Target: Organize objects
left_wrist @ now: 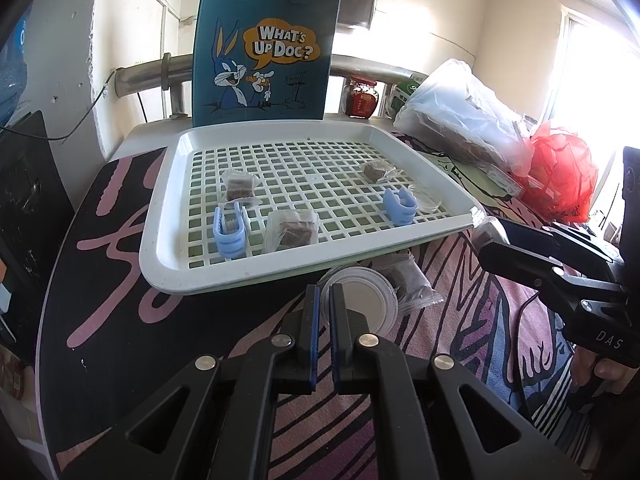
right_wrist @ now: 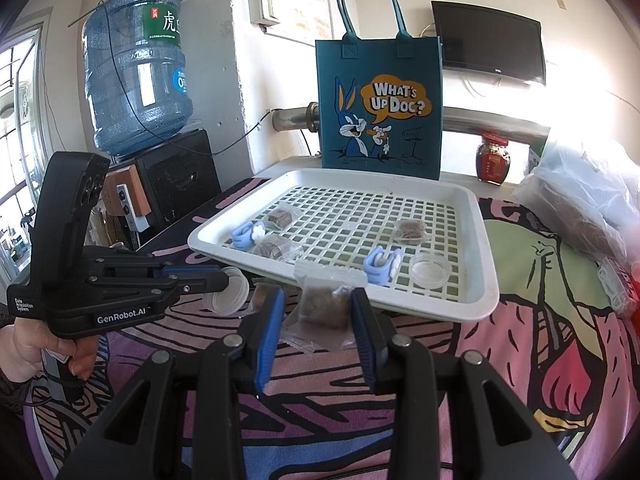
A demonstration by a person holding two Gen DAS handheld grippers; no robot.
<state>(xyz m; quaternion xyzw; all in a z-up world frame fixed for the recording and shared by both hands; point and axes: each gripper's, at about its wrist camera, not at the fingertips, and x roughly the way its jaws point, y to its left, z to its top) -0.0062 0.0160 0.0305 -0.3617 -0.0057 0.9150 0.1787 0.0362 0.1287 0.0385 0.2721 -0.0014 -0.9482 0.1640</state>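
A white slotted tray (left_wrist: pixel 168 216) (right_wrist: pixel 480 292) holds three bagged brown blocks (left_wrist: pixel 239 185) (right_wrist: pixel 410 229), two blue clips (left_wrist: pixel 228 228) (right_wrist: pixel 382 264) and a clear round lid (right_wrist: pixel 430 269). My left gripper (left_wrist: pixel 325 300) (right_wrist: pixel 224 280) is shut on the rim of a clear round dish (left_wrist: pixel 366 304) (right_wrist: pixel 230 290) in front of the tray. My right gripper (right_wrist: pixel 318 312) (left_wrist: pixel 484 236) is shut on a bagged brown block (right_wrist: pixel 324 306) and holds it just before the tray's front edge. Another bagged block (left_wrist: pixel 412 284) lies on the cloth by the dish.
A blue cartoon tote bag (left_wrist: pixel 264 52) (right_wrist: pixel 380 108) stands behind the tray. A red jar (right_wrist: pixel 494 158), clear plastic bags (left_wrist: pixel 460 112) and a red bag (left_wrist: pixel 560 172) lie at the right. A water jug (right_wrist: pixel 136 68) stands at the left. A patterned cloth (right_wrist: pixel 520 360) covers the table.
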